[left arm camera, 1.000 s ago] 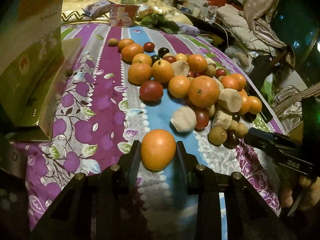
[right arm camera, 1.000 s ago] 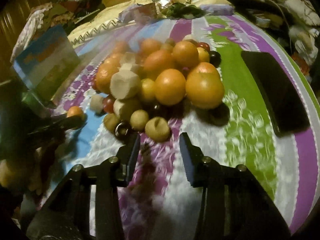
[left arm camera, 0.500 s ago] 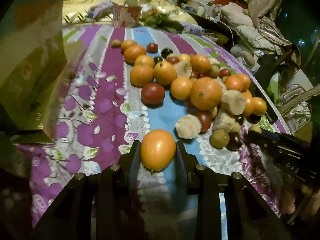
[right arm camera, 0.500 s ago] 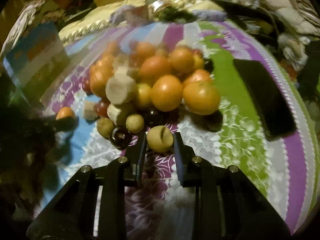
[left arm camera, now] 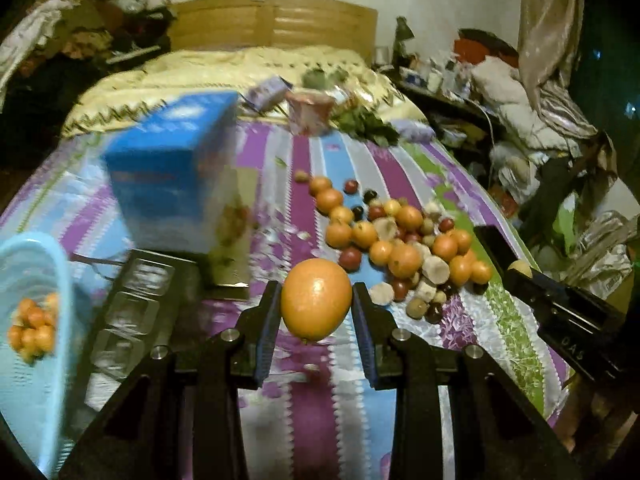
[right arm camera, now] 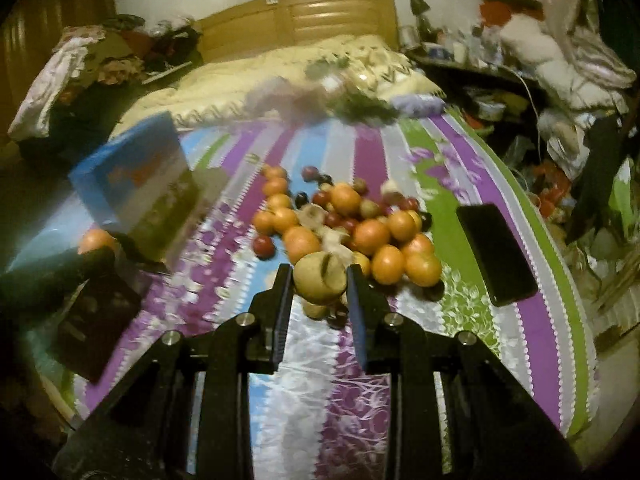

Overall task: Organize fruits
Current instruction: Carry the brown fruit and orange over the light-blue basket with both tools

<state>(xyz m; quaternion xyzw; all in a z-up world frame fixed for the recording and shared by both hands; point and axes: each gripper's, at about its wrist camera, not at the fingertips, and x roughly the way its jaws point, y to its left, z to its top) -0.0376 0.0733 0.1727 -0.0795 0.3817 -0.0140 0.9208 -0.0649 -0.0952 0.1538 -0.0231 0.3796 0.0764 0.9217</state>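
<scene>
My left gripper (left arm camera: 316,312) is clamped on an orange (left arm camera: 316,299), both blue-padded fingers (left arm camera: 267,330) pressed to its sides, and the fruit is lifted clear of the striped bedspread (left arm camera: 312,408); my right gripper (right arm camera: 320,292) is closed around a small yellow-green fruit (right arm camera: 319,278) with a dark slit on its face, held above the near edge of the fruit pile (right arm camera: 344,224); that pile lies in the middle of the bed, a loose scatter of oranges, dark red fruits, pale cut-looking pieces and small brownish ones, most of them touching their neighbours; from the left wrist I see the pile (left arm camera: 396,240) to the right of my held orange and farther off; at the far left edge sits a light blue basket (left arm camera: 60,280) with several small oranges (left arm camera: 34,330) inside it, blurred; just beside it lies a clear compartmented tray (left arm camera: 136,312), and behind that stands a blue box (left arm camera: 172,184), also blurred; a black phone (right arm camera: 496,252) lies flat on the green stripe, to the right of the pile and apart from it; in the right wrist view the left gripper (right arm camera: 94,256) shows at the left edge with the orange (right arm camera: 95,240) in it; a wooden headboard (left arm camera: 276,24) closes the far end of the bed.
</scene>
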